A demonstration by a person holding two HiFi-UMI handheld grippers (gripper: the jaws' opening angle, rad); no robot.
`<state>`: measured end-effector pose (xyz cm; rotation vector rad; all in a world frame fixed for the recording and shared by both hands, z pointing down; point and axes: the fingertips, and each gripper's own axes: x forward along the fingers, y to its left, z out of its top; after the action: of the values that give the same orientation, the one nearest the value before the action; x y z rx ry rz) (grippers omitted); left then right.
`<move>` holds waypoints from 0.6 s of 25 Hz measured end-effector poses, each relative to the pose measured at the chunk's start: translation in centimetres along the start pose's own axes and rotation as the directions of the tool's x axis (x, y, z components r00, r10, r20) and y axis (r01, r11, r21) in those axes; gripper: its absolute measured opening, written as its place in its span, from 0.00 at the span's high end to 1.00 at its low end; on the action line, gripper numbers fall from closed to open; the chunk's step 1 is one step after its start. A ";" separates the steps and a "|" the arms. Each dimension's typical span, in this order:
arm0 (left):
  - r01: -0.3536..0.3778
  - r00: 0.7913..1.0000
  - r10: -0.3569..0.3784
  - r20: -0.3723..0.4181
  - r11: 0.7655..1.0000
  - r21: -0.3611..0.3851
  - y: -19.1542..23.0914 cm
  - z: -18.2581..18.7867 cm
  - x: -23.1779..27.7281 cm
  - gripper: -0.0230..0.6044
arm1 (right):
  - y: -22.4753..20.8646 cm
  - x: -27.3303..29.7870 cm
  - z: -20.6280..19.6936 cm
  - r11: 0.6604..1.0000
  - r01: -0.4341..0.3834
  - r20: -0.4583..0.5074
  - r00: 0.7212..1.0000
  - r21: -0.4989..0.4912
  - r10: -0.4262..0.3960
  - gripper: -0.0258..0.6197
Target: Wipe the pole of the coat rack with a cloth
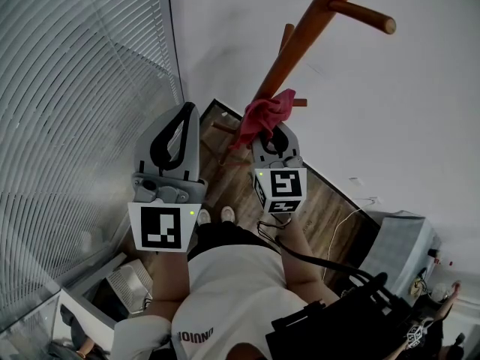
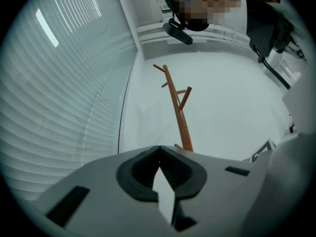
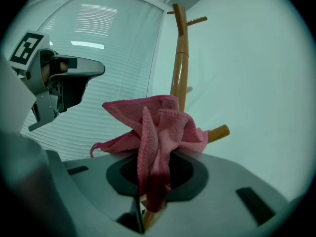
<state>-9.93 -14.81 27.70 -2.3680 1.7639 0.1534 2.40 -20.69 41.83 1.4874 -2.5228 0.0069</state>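
Right now the right gripper [image 1: 274, 135] is clamped on a bunched pink cloth [image 1: 264, 115]. The cloth is pressed against the wooden pole [image 1: 301, 42] of the coat rack [image 2: 178, 110], near the middle of the head view, beside a short peg [image 3: 219, 131]. The left gripper [image 1: 182, 111], left of centre, has its jaws together on nothing and hangs apart from the rack. I'd judge the wiping is under way at mid-height. Nothing shows which parts are already clean, so the stretch toward the upper right and the lower part both look left to do.
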 end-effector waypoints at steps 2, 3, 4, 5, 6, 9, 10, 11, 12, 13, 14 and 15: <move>-0.003 1.000 0.003 -0.002 1.000 0.003 0.0 -0.1 -0.1 0.94 | 0.1 0.0 -0.3 1.000 -0.004 -0.006 1.000 0.003 0.004 0.83; -0.004 1.000 0.004 -0.003 1.000 0.004 0.0 -0.1 -0.1 0.94 | 0.1 0.0 -0.4 1.000 -0.005 -0.008 1.000 0.005 0.005 0.83; -0.006 1.000 0.006 -0.005 1.000 0.003 0.0 -0.2 -0.2 0.94 | 0.1 0.1 -0.6 1.000 -0.006 -0.011 1.000 0.007 0.006 0.83; -0.008 1.000 0.008 -0.006 1.000 0.002 0.0 -0.2 -0.2 0.94 | 0.1 0.1 -0.7 1.000 -0.008 -0.013 1.000 0.007 0.008 0.83; -0.011 1.000 0.011 -0.007 1.000 0.000 0.1 -0.2 -0.2 0.94 | 0.2 0.1 -0.8 1.000 -0.010 -0.016 1.000 0.007 0.010 0.83; -0.015 1.000 0.015 -0.010 1.000 -0.002 0.1 -0.3 -0.3 0.94 | 0.3 0.1 -1.0 1.000 -0.015 -0.024 1.000 0.007 0.015 0.83; -0.016 1.000 0.016 -0.011 1.000 -0.002 0.1 -0.3 -0.3 0.94 | 0.3 0.2 -1.1 1.000 -0.017 -0.026 0.999 0.007 0.017 0.83; -0.017 1.000 0.017 -0.011 1.000 -0.002 0.0 -0.4 -0.3 0.94 | 0.3 0.2 -1.2 1.000 -0.019 -0.031 0.999 0.007 0.019 0.83; -0.018 1.000 0.018 -0.012 1.000 -0.002 0.0 -0.4 -0.3 0.94 | 0.4 0.2 -1.4 1.000 -0.021 -0.036 0.999 0.007 0.022 0.83; -0.018 1.000 0.018 -0.012 1.000 -0.002 0.0 -0.4 -0.3 0.94 | 0.4 0.2 -1.6 1.000 -0.024 -0.043 0.999 0.009 0.024 0.83; -0.019 1.000 0.019 -0.012 1.000 -0.001 0.0 -0.4 -0.3 0.94 | 0.4 0.2 -1.8 1.000 -0.027 -0.049 0.998 0.011 0.027 0.83; -0.019 1.000 0.019 -0.012 1.000 0.000 0.0 -0.4 -0.3 0.94 | 0.5 0.2 -2.0 0.999 -0.030 -0.055 0.998 0.015 0.031 0.83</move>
<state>-10.06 -14.60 28.16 -2.3578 1.7915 0.1427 2.24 -20.46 43.83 1.4340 -2.5068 0.0694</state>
